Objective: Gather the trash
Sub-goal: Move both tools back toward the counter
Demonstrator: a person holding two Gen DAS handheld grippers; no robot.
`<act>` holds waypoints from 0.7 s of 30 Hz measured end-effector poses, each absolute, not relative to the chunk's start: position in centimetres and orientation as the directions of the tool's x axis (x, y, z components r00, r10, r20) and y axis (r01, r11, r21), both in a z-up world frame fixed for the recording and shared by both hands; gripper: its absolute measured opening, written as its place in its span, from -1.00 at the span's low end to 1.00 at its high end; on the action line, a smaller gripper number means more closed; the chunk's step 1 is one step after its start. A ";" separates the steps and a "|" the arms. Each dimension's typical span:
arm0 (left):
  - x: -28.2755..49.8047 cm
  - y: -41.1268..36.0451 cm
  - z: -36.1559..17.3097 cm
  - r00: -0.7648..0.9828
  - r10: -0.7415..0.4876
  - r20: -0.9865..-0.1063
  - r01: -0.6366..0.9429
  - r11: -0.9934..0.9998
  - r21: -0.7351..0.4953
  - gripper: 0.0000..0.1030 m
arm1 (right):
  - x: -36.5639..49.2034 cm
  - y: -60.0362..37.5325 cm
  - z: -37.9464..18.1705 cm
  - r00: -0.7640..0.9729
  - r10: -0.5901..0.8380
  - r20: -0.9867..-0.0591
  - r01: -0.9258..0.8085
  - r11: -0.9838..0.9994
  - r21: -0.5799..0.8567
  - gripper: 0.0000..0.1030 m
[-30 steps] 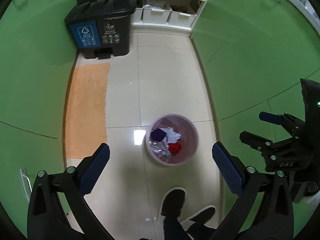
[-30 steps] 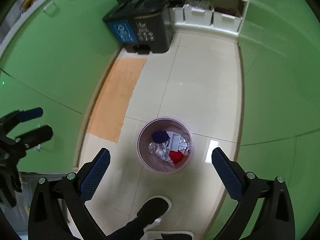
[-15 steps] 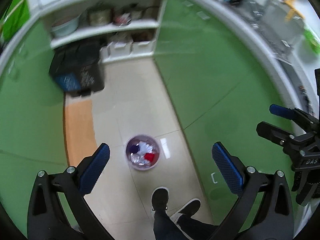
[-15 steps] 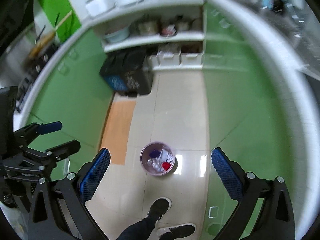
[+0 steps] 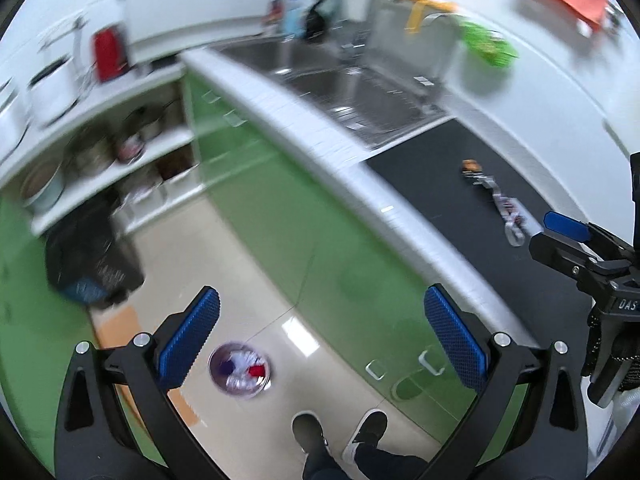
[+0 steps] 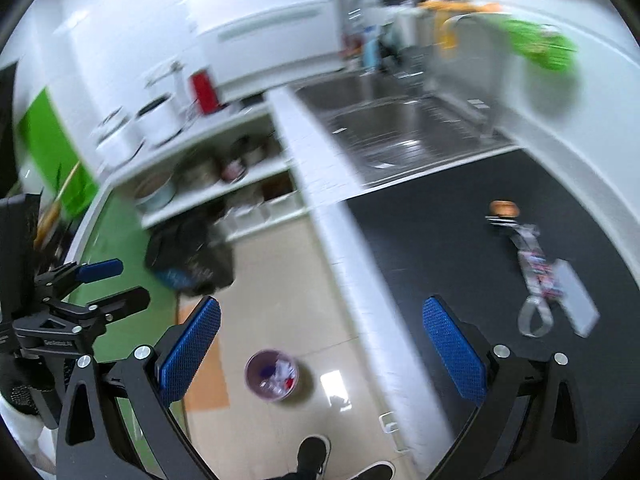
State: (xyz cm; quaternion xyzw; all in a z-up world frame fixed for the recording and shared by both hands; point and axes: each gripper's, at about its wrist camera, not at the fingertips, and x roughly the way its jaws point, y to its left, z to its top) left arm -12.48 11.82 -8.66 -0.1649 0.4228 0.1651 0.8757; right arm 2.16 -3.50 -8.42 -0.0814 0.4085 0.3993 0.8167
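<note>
A small pink waste bin (image 5: 239,372) (image 6: 272,374) with crumpled trash inside stands far below on the tiled floor. On the black countertop (image 6: 448,240) lie a wrapper strip (image 6: 534,268) (image 5: 507,208), a clear loop (image 6: 534,318), a flat white piece (image 6: 576,304) and a small orange item (image 6: 504,208) (image 5: 471,165). My left gripper (image 5: 322,338) hangs open and empty, high over the floor and cabinet front. My right gripper (image 6: 322,340) is open too, with nothing between its blue pads, at the counter's edge; it also shows in the left wrist view (image 5: 560,236).
A steel sink (image 6: 396,128) sits beyond the black counter. Green cabinets (image 5: 320,240) line the aisle. White shelves (image 5: 100,152) hold pots, with a dark pedal bin (image 5: 92,264) beneath. A person's shoes (image 5: 340,436) stand on the floor. An orange mat (image 6: 200,360) lies left of the bin.
Both grippers have risen sharply and tilted up from over the waste bin; the bin has shrunk in view, and the countertop, sink and trash pieces have come into sight.
</note>
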 end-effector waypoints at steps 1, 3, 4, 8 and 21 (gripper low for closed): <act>-11.8 11.1 -8.3 0.596 0.141 -0.790 -0.409 0.900 -0.148 0.95 | 2.7 -4.7 -8.0 0.370 0.579 -0.726 -0.699 0.689 0.193 0.89; -9.8 9.6 -7.4 0.612 0.108 -0.783 -0.356 0.922 -0.151 0.95 | 3.7 -7.0 -7.3 0.410 0.563 -0.718 -0.659 0.727 0.193 0.89; -8.9 8.9 -7.1 0.618 0.093 -0.781 -0.336 0.929 -0.155 0.95 | 4.2 -8.0 -7.1 0.426 0.555 -0.714 -0.643 0.741 0.193 0.89; -5.0 5.9 -6.4 0.638 0.038 -0.769 -0.257 0.952 -0.167 0.95 | 6.0 -12.1 -6.6 0.482 0.519 -0.706 -0.590 0.788 0.176 0.89; 5.5 -2.1 -8.4 0.617 -0.041 -0.786 -0.209 0.954 -0.214 0.95 | 15.0 -20.5 -10.1 0.476 0.440 -0.761 -0.582 0.807 0.103 0.89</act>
